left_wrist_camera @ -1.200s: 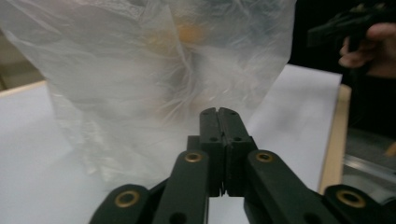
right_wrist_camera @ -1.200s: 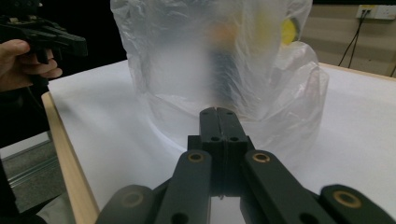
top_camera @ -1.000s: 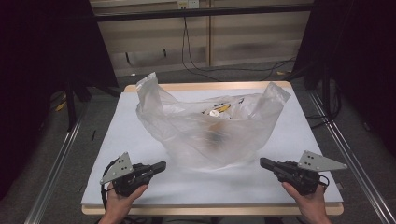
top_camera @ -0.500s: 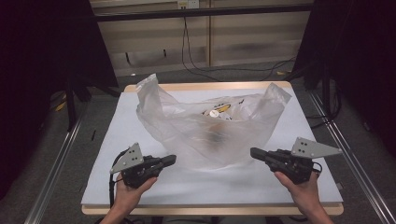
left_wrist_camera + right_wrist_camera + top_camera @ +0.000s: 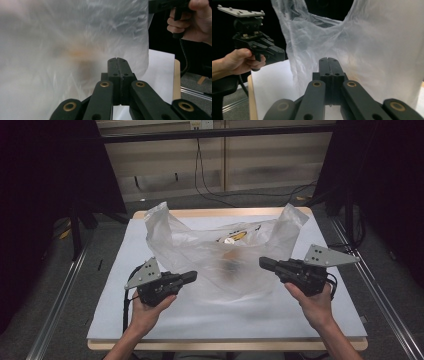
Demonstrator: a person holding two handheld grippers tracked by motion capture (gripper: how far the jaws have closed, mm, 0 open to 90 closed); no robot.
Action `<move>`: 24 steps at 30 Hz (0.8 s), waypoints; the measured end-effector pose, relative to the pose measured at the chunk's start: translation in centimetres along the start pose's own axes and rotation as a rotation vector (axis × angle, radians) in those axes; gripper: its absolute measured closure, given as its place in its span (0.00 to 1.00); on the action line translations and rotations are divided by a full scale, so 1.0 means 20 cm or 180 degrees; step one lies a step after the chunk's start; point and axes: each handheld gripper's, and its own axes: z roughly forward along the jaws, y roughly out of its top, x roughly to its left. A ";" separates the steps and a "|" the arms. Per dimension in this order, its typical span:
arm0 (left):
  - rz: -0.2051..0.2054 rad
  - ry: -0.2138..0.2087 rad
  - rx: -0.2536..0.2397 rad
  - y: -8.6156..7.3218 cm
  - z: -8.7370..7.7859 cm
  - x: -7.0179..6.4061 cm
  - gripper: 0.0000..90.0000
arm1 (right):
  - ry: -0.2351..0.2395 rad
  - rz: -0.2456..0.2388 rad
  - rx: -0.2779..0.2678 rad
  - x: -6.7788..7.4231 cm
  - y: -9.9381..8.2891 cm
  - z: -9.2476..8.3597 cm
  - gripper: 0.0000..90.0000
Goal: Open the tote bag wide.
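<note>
A translucent plastic bag [image 5: 220, 257] stands on the white-covered table [image 5: 150, 320], its two handles [image 5: 157, 215] up and blurred yellow and dark items inside. My left gripper [image 5: 194, 277] is shut and empty, its tip at the bag's left side; in the left gripper view its jaws [image 5: 117, 60] are pressed together right before the bag [image 5: 75, 45]. On the other side my right gripper [image 5: 263, 263] is shut with nothing in it, tip at the bag's right side. The right gripper view has the closed tips [image 5: 328, 60] close to the bag [image 5: 362, 45].
Metal rails [image 5: 55, 305] run along both sides of the table. Cables [image 5: 210, 185] lie on the floor behind it, before a pale wall. Dark curtains flank the scene. Bare white surface lies in front of the bag.
Both grippers moved inward and forward from the table's front corners, and their tips now reach the bag's left and right sides. The bag has kept its place.
</note>
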 end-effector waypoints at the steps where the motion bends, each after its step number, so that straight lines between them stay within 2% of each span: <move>1: -0.0003 0.0003 -0.0016 0.01 0.01 0.00 1.00 | -0.0009 0.0002 -0.0005 -0.01 0.01 0.01 1.00; 6: 0.0003 0.0039 -0.0049 0.06 0.02 0.02 1.00 | -0.0059 0.0000 -0.0051 -0.02 0.05 0.02 1.00; 7: -0.0005 0.0038 -0.0099 0.09 0.03 0.03 1.00 | -0.0059 -0.0013 -0.0082 -0.04 0.08 0.03 1.00; 8: 0.0034 0.0107 -0.0083 0.11 0.03 0.03 1.00 | -0.0088 -0.0009 -0.0070 -0.04 0.09 0.04 1.00; 10: 0.0024 0.0063 -0.0160 0.14 0.05 0.05 1.00 | -0.0118 -0.0028 -0.0069 -0.05 0.11 0.05 1.00; 11: 0.0027 0.0060 -0.0147 0.16 0.05 0.05 1.00 | -0.0119 -0.0024 -0.0073 -0.06 0.12 0.06 1.00; 14: 0.0002 0.0108 -0.0184 0.19 0.07 0.07 1.00 | -0.0161 -0.0018 -0.0065 -0.07 0.15 0.09 1.00; 16: -0.0016 0.0146 -0.0264 0.23 0.08 0.10 1.00 | -0.0181 -0.0044 -0.0055 -0.08 0.16 0.11 1.00; 20: 0.0002 0.0153 -0.0303 0.28 0.10 0.12 1.00 | -0.0202 -0.0049 -0.0073 -0.09 0.21 0.14 1.00; 21: 0.0000 0.0142 -0.0355 0.31 0.12 0.14 1.00 | -0.0215 -0.0066 -0.0085 -0.09 0.23 0.15 1.00; 23: 0.0012 0.0166 -0.0349 0.34 0.13 0.14 1.00 | -0.0216 -0.0066 -0.0072 -0.09 0.24 0.16 1.00; 24: 0.0026 0.0187 -0.0349 0.36 0.15 0.17 1.00 | -0.0227 -0.0087 -0.0084 -0.09 0.27 0.18 1.00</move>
